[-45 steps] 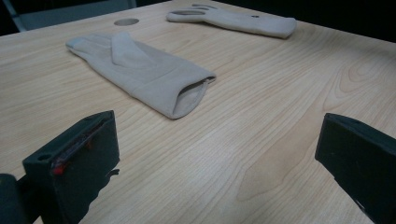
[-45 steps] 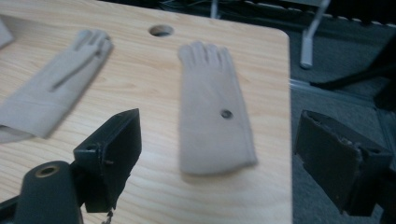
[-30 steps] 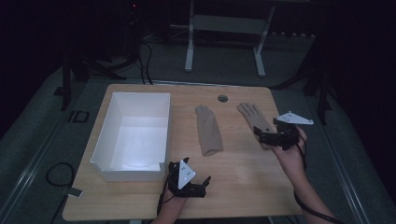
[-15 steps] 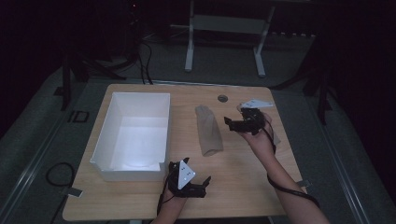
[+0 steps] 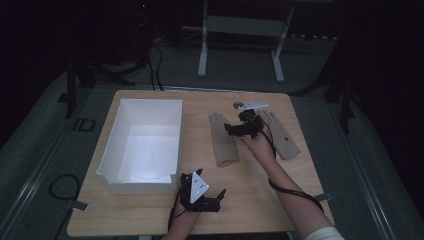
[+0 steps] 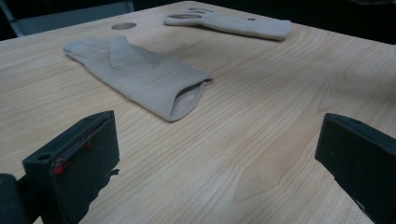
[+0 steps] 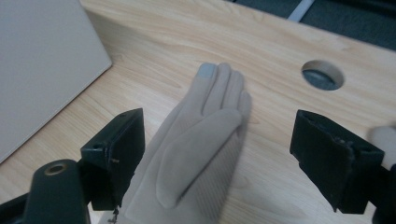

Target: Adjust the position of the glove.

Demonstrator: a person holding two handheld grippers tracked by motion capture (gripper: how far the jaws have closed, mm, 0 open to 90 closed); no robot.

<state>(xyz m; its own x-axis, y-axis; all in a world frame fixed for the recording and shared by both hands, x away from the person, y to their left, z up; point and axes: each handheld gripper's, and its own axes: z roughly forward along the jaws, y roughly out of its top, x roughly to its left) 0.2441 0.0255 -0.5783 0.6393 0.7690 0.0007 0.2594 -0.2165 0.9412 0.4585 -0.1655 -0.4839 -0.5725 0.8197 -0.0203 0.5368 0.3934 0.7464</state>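
Two beige gloves lie flat on the wooden table (image 5: 150, 215). My right gripper (image 5: 230, 130) hovers over the left glove (image 5: 223, 145), pointing toward its fingers. Its jaws have just been closing a little and stand open, straddling the glove (image 7: 196, 140) without pressing on it (image 7: 219, 154). The other glove (image 5: 282, 135) lies to the right of that hand. My left gripper (image 5: 216, 199) rests near the table's front edge, open and with nothing in it (image 6: 219, 158), facing the nearer glove's cuff (image 6: 140, 77). The farther glove (image 6: 233, 23) lies beyond.
A white open box (image 5: 107, 170) stands on the left half of the table, and its wall (image 7: 42, 60) is close on the left in the right gripper view. A round hole (image 5: 238, 105) sits near the table's far edge. Dark floor and a metal stand lie beyond.
The right hand has carried its gripper leftward, from above the right glove to above the left glove, and a bit lower. The left gripper has stayed put.
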